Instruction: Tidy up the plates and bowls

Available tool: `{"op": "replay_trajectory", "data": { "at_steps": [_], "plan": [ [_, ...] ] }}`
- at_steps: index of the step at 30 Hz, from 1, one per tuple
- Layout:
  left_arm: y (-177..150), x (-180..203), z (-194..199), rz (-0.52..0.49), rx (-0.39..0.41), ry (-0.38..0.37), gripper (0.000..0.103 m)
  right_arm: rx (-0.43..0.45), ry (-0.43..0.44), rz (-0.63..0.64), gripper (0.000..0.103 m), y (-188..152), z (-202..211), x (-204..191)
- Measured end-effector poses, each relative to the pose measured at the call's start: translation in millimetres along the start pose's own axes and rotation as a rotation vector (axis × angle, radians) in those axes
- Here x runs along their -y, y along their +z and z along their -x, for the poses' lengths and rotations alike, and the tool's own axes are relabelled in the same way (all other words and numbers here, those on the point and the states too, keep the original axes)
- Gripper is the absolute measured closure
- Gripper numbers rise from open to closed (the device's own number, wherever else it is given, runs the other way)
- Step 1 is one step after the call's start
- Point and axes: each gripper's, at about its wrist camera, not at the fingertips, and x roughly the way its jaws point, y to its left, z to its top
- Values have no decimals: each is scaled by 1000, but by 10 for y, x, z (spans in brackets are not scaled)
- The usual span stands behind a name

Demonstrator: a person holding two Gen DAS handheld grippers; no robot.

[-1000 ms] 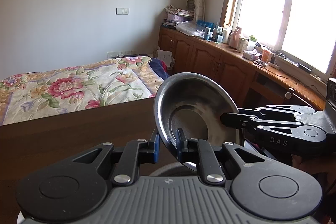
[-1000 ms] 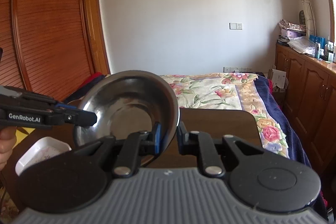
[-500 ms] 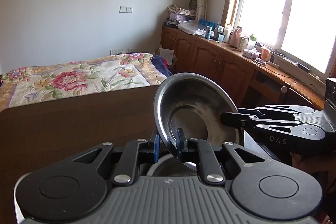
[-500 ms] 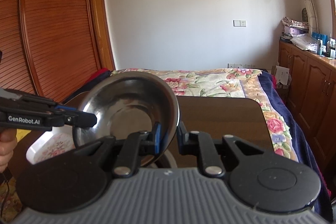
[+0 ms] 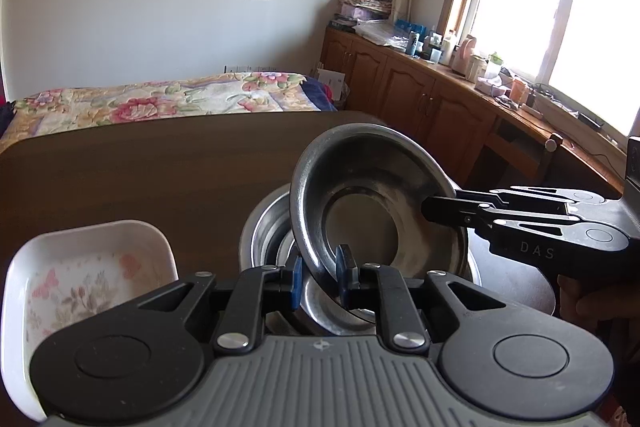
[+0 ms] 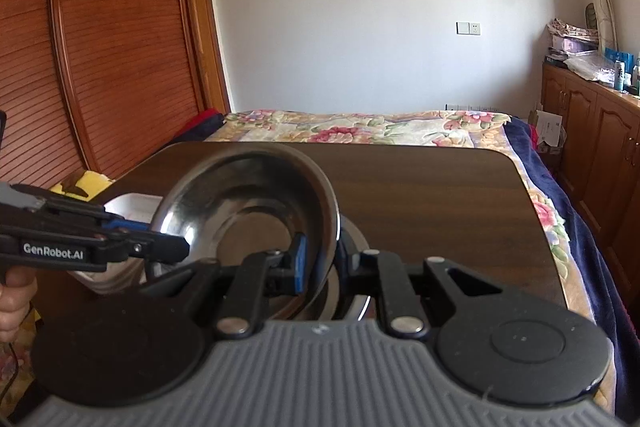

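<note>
I hold the steel bowl [image 5: 372,211] tilted, left gripper [image 5: 318,279] and right gripper [image 6: 320,259] both clamped on opposite rim edges, directly above the stacked bowl [image 5: 264,227] on the counter [image 5: 140,171]; lowering nests it.

Silver, white and dark wood

Steel bowl [image 5: 372,203] silvery grey — dish [image 5: 80,279] white with pink floral print — desk [image 5: 140,179] dark brown; bedspread [image 6: 360,125] flowered.
</note>
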Motion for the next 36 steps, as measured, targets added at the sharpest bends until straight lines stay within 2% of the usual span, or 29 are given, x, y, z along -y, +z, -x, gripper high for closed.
{"op": "replay_trajectory", "data": {
  "at_steps": [20,21,28,30,34,36],
  "plan": [
    [-174,42,-93,-35,-9,51,81,-11,-33,50,84,-162,-66,-98],
    [-183,51,-90,-39,-6,55,76,-10,-36,57,84,-164,-66,-106],
    [-209,136,-68,-50,11,60,63,6,-67,116,83,-190,-60,-197],
    [-214,149,-65,-50,18,53,55,8,-81,147,83,-193,-57,-229],
    [-220,164,-79,-58,15,55,51,25,-110,218,83,-191,-32,-319],
    [-218,158,-53,-59,26,54,44,45,-110,224,83,-181,6,-334]
  ]
}}
